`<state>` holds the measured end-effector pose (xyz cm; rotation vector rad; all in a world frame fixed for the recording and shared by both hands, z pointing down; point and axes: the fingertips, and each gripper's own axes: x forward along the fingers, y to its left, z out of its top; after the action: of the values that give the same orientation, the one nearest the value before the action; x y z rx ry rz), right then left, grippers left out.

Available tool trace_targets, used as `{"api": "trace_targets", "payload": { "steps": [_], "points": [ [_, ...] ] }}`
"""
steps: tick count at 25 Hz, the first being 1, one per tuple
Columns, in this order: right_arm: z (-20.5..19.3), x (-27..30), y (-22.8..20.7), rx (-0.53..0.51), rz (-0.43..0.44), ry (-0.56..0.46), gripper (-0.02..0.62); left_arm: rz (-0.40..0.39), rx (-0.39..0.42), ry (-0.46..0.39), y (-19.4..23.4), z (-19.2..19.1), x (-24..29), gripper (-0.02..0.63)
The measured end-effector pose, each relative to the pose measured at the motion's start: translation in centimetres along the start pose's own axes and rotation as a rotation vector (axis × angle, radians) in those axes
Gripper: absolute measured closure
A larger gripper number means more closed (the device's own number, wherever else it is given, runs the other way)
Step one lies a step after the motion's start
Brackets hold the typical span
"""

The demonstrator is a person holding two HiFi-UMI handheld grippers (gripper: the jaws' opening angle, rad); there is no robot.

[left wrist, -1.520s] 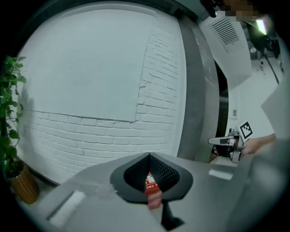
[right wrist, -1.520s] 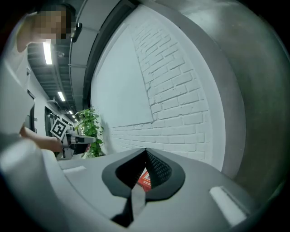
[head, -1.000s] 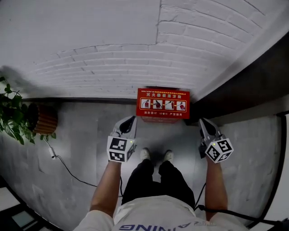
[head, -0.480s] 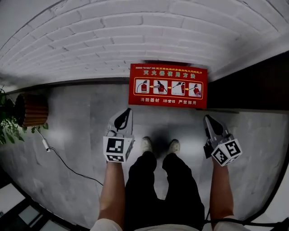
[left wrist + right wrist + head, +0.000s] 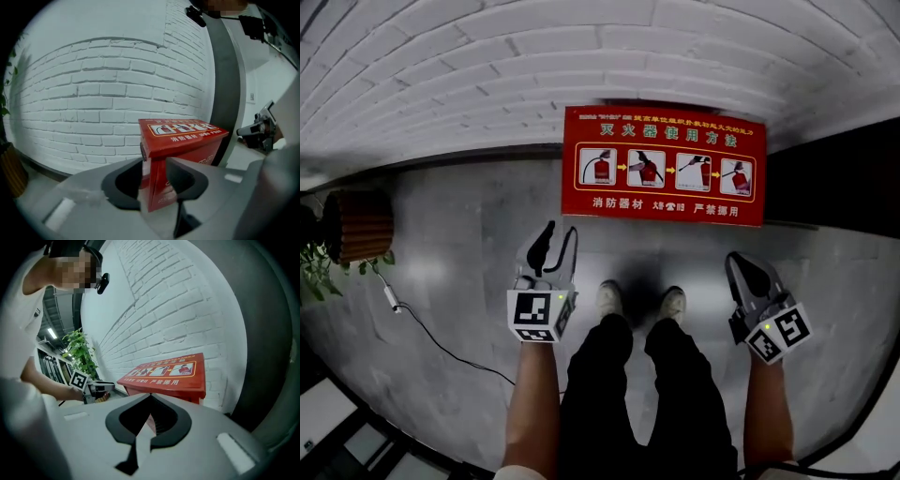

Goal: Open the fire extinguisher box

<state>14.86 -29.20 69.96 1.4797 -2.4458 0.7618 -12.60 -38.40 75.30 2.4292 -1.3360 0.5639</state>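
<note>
The red fire extinguisher box [image 5: 663, 164] stands on the floor against the white brick wall, its lid bearing a strip of instruction pictures. My left gripper [image 5: 557, 234] hovers short of the box's front left corner, and its jaws are opening with nothing between them. In the left gripper view the box [image 5: 187, 136] shows beyond the parted jaws of that gripper [image 5: 153, 174]. My right gripper [image 5: 742, 269] hangs before the box's right end, shut and empty. In the right gripper view its tips [image 5: 150, 397] meet below the lid of the box [image 5: 166, 373].
A potted plant in a brown slatted planter [image 5: 356, 225] stands at the left wall, with a cable [image 5: 422, 333] trailing over the grey floor. A dark pillar [image 5: 834, 178] adjoins the box's right side. The person's shoes [image 5: 609, 298] are between the grippers.
The box has grown larger and nearer in the head view as the view closed in. The left gripper's jaws have parted. The right gripper stays shut.
</note>
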Motion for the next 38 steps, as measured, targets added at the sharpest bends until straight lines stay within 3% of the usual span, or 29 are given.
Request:
{"api": "trace_targets", "payload": {
  "steps": [1,2,7,9,15,19,23,26,28,32,38],
  "points": [
    [-0.4,0.1,0.1,0.003,0.002,0.009,0.592,-0.019,-0.003,0.000,0.0,-0.1,0.3,0.392],
    [-0.6,0.2,0.1,0.006,0.003,0.013,0.592,-0.034,0.005,0.000,0.0,-0.1,0.6,0.382],
    [-0.9,0.3,-0.2,0.028,-0.002,0.021,0.592,-0.084,0.065,-0.013,-0.3,1.0,2.2,0.387],
    [-1.0,0.3,-0.4,0.035,-0.006,0.025,0.592,-0.108,0.074,-0.013,-0.5,1.3,2.5,0.427],
    [-1.4,0.2,-0.6,0.046,-0.007,0.034,0.593,-0.115,0.079,-0.011,-0.6,2.1,1.9,0.434],
    [-2.3,0.8,-0.6,0.043,0.010,0.011,0.593,-0.108,0.047,-0.085,-0.8,3.9,0.7,0.434],
    [-3.3,0.8,-0.2,0.048,0.015,0.010,0.592,-0.095,-0.005,-0.138,-1.1,6.8,-0.5,0.433],
    [-3.2,0.9,0.3,0.051,0.020,-0.004,0.592,-0.086,0.069,-0.133,-0.4,9.9,-0.7,0.436],
    [-1.3,1.2,0.4,0.041,0.020,-0.023,0.592,-0.076,0.127,-0.147,0.4,14.3,0.1,0.442],
    [4.3,-0.2,0.4,0.043,0.008,-0.012,0.592,-0.050,0.144,-0.127,1.7,22.4,2.1,0.453],
    [6.3,-0.6,-0.3,0.063,-0.012,-0.043,0.593,-0.040,0.134,-0.133,3.3,26.8,5.8,0.456]
  ]
}}
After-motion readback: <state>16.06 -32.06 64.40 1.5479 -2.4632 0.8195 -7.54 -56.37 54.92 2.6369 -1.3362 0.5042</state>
